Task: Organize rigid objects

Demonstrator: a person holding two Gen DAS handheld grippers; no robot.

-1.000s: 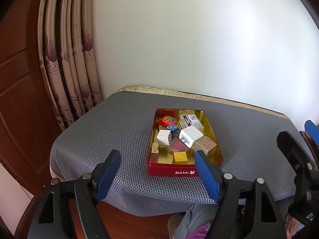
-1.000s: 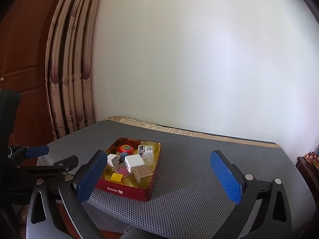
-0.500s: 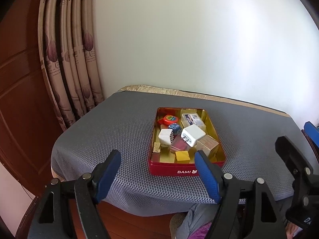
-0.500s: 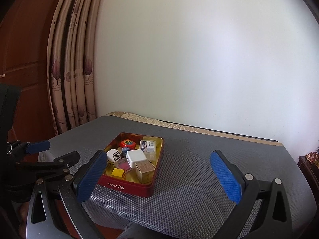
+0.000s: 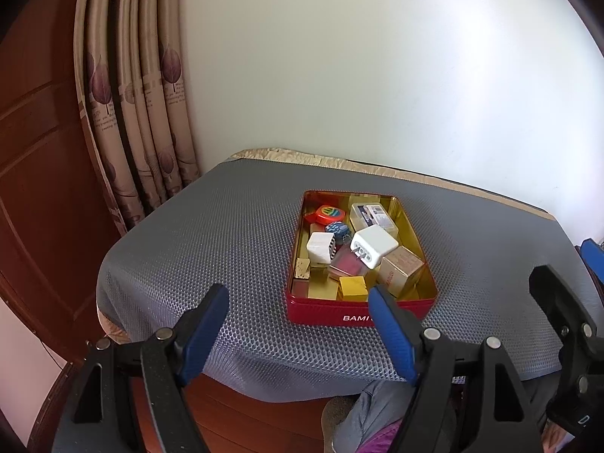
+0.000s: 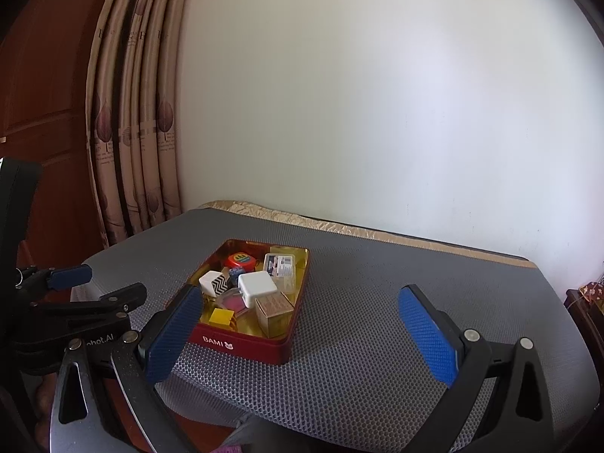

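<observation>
I see the red tin (image 5: 360, 315) standing near the front edge of the grey mat (image 5: 211, 234) on the table, and it is full of small hard things lying in a loose heap. My left gripper (image 5: 298, 330) hangs in front of the tin with its fingers wide apart and nothing between them; my right gripper (image 6: 302, 334) is also spread open and empty, low over the mat at the tin's right side. The white charger (image 5: 373, 245) lies on top, tilted, with its prongs toward me. I judge it light, stiff and a little smooth, so I would take it across its two flat sides, not by the prongs. The cardboard cube (image 5: 401, 271) beside it looks light and may crush under a strong squeeze.
</observation>
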